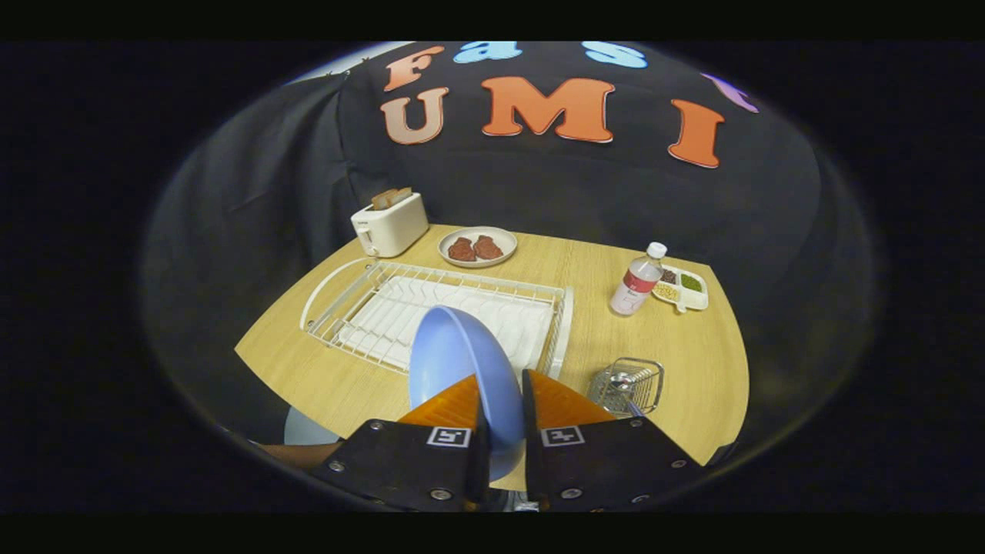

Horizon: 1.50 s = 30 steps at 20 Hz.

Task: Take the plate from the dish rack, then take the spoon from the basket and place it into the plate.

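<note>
A blue plate (454,358) stands on edge between my fingers, lifted above the near side of the white wire dish rack (362,304). My gripper (502,385) is shut on the plate's rim, one finger on each face. To the right of the fingers a small wire basket (645,373) sits on the wooden table, and a metal spoon (625,382) lies in it.
Beyond the rack stand a white toaster (388,223) with bread in it and a plate with two brown patties (477,246). A water bottle (636,280) and a small divided tray (685,288) are at the far right. Bare tabletop (608,338) lies between rack and basket.
</note>
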Each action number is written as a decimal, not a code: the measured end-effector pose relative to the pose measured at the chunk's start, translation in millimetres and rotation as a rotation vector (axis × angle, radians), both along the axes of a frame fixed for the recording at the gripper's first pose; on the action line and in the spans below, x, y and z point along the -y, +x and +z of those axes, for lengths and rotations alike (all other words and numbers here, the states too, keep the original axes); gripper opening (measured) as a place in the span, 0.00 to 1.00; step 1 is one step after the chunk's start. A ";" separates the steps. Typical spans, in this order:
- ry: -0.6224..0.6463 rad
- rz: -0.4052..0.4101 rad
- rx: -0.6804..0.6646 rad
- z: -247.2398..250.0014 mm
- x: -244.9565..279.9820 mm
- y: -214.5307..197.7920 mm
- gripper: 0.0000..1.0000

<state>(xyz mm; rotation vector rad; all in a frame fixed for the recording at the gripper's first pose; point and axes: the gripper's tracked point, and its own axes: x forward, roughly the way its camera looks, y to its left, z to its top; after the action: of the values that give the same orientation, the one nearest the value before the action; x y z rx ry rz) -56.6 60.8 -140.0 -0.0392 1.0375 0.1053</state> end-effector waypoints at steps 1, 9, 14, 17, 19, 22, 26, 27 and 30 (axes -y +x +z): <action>0.012 -0.003 -0.008 -5.8 1.1 -9.0 0.19; 0.184 -0.059 -0.080 -59.5 -11.7 -59.3 0.19; 0.269 -0.095 -0.131 -100.3 -24.6 -85.1 0.19; 0.327 -0.136 -0.129 -110.4 -27.1 -86.8 0.19; 0.345 -0.170 -0.115 -115.6 -22.3 -85.1 0.19; 0.316 -0.175 -0.109 -124.0 -13.6 -94.5 0.21; 0.253 -0.193 -0.087 -134.1 2.0 -96.6 0.27; 0.217 -0.202 -0.068 -137.4 10.4 -95.3 0.29; 0.235 -0.221 -0.033 -135.8 11.0 -92.9 0.27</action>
<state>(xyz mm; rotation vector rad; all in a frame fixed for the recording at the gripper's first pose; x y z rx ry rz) -149.5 49.8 -275.8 0.2913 1.0495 0.0262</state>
